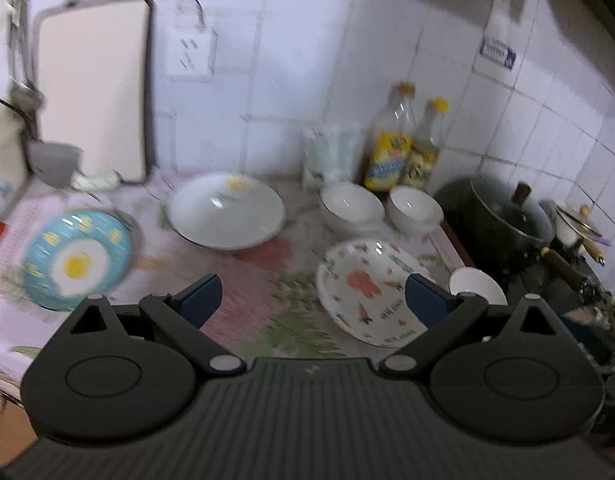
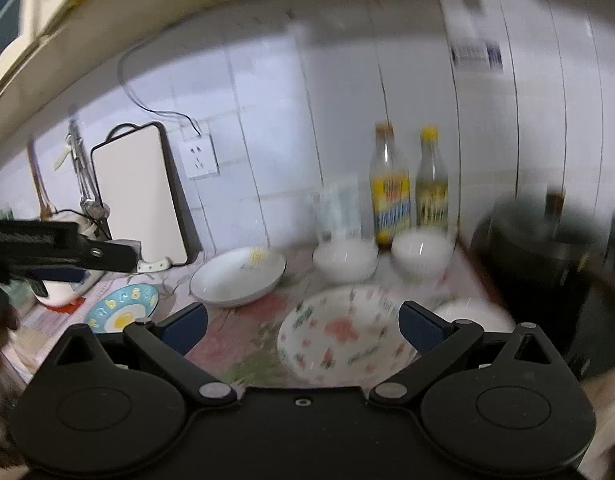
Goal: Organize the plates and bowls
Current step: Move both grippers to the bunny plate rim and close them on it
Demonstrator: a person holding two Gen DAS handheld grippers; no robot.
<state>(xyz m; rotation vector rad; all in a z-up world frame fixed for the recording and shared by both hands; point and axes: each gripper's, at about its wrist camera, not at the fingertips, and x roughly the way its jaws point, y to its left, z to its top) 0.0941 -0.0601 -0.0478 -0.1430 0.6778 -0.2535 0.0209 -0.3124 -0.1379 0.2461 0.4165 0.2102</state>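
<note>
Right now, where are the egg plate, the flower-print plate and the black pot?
egg plate (image 1: 76, 261): left wrist view, on the yolk at its centre.
flower-print plate (image 2: 339, 330): right wrist view, on its inner well.
black pot (image 1: 503, 216): left wrist view, on the lid.

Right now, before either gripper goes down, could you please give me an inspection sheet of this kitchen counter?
Surface: counter under a floral cover, crowded.
Job's things: blue egg plate at left; large white plate in the middle; patterned plate nearest; two white bowls side by side at the back; another small white bowl beside the patterned plate.
Clutter: two yellow-capped bottles, a black lidded pot, a cutting board leaning on the wall.
Grippers: left gripper and right gripper both open, holding nothing, above the counter.
Cables: one thin wire running to the wall socket.
Surroundings: white tiled wall; hanging utensils at left.
</note>
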